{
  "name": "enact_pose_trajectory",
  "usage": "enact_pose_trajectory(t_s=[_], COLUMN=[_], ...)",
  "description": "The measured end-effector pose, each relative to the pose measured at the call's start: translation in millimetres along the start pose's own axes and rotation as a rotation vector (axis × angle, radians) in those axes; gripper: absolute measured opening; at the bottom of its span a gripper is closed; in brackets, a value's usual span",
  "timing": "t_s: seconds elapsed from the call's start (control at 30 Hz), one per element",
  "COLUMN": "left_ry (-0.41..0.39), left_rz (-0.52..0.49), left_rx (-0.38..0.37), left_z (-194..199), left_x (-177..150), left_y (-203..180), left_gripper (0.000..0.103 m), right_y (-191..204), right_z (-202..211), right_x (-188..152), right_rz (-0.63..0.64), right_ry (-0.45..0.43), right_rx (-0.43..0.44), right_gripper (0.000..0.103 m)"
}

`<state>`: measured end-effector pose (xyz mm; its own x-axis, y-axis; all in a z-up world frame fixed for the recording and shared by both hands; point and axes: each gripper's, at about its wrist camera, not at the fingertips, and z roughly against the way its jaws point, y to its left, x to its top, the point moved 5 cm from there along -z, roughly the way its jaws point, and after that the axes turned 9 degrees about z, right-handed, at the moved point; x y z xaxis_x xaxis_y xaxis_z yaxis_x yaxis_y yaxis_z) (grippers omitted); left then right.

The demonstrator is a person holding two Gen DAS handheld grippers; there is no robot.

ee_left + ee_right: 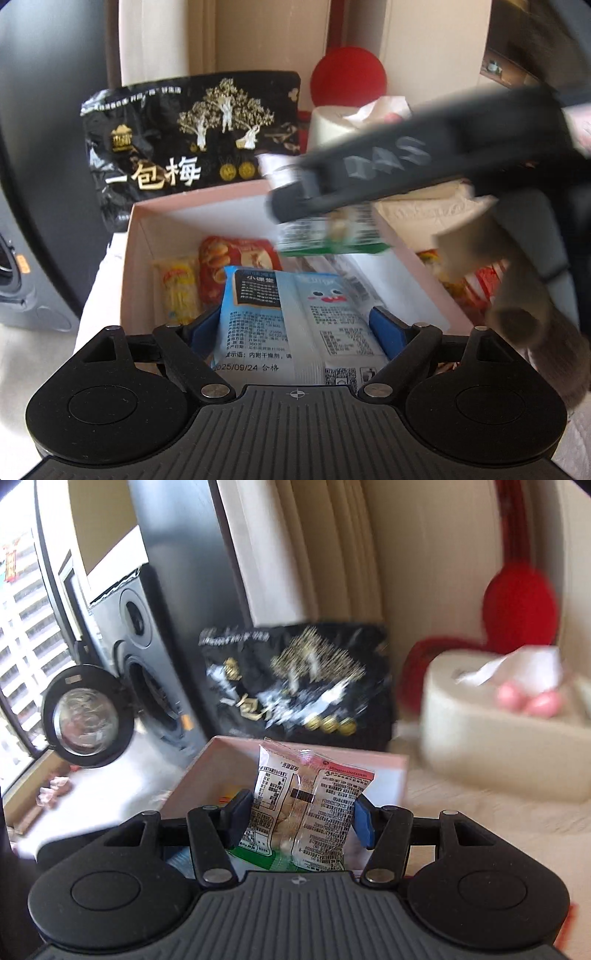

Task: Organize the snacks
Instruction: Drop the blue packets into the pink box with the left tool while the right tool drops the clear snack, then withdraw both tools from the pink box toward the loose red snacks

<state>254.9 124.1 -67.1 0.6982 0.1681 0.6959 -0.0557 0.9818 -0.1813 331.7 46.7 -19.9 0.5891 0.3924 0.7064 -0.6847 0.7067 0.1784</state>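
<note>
Blue packet (pixel 291 317) pinched in left gripper (pixel 295 325) above pink box (pixel 127 266) holding yellow (pixel 177 291) and red (pixel 236 258) snacks, clear packet (pixel 306 812) clamped in right gripper (pixel 299 812) over same box, black bag (pixel 192 136) behind.

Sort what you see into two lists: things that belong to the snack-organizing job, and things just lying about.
Part of the job:
- pink box
- blue snack packet in the left gripper
- clear snack packet in the right gripper
- black plum bag

Just lying about:
- tissue box
- speaker
- red round object
</note>
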Motion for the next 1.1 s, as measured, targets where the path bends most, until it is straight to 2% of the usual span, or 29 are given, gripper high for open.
enact_pose_trajectory(t_s=[0.03,0.1,0.2,0.3,0.33,0.4,0.53,0.63,0.7,0.87,1.0,1.1], left_ry=[-0.001,-0.005,0.001,0.013,-0.002,-0.049,-0.074,-0.088,-0.075,-0.043,-0.015,-0.027], left_rz=[0.008,0.018,0.027,0.131,0.176,0.269,0.423,0.397,0.367,0.336,0.33,0.364], left_rx=[-0.002,-0.005,-0.033,-0.14,-0.154,-0.173,-0.241,-0.218,-0.227,-0.294,-0.247,-0.216], left_z=[0.2,0.9,0.5,0.6,1.4,4.7,9.2,30.3,50.1,97.6,91.6,74.1], left_x=[-0.1,-0.4,-0.1,3.1,5.4,12.2,21.5,19.3,9.1,-26.9,-37.7,-28.8], left_y=[1.7,3.5,1.9,4.3,7.8,16.3,26.0,18.3,10.5,-5.3,-11.0,-6.0], left_gripper=[0.089,0.089,0.09,0.089,0.088,0.087,0.087,0.086,0.081,0.044,0.043,0.038], right_y=[1.0,1.7,-0.8,-8.4,-12.7,-20.2,-35.4,-44.2,-48.0,-56.2,-54.1,-43.4], right_z=[-6.9,-11.9,5.3,34.7,44.5,64.0,94.6,115.9,128.5,151.7,158.2,158.8], right_x=[1.5,2.4,0.8,-2.0,-3.8,-13.4,-43.2,-72.7,-94.3,-143.7,-173.2,-183.5], right_rz=[0.004,0.012,0.018,0.02,0.022,0.032,0.046,0.06,0.08,0.071,0.001,0.007], right_ry=[0.026,0.049,0.018,-0.035,-0.05,-0.074,-0.081,-0.086,-0.081,-0.057,-0.055,-0.075], right_rx=[0.014,-0.013,-0.035,-0.042,-0.059,-0.097,-0.161,-0.209,-0.247,-0.307,-0.263,-0.272], right_gripper=[0.056,0.057,0.063,0.067,0.068,0.071,0.072,0.072,0.072,0.072,0.072,0.072])
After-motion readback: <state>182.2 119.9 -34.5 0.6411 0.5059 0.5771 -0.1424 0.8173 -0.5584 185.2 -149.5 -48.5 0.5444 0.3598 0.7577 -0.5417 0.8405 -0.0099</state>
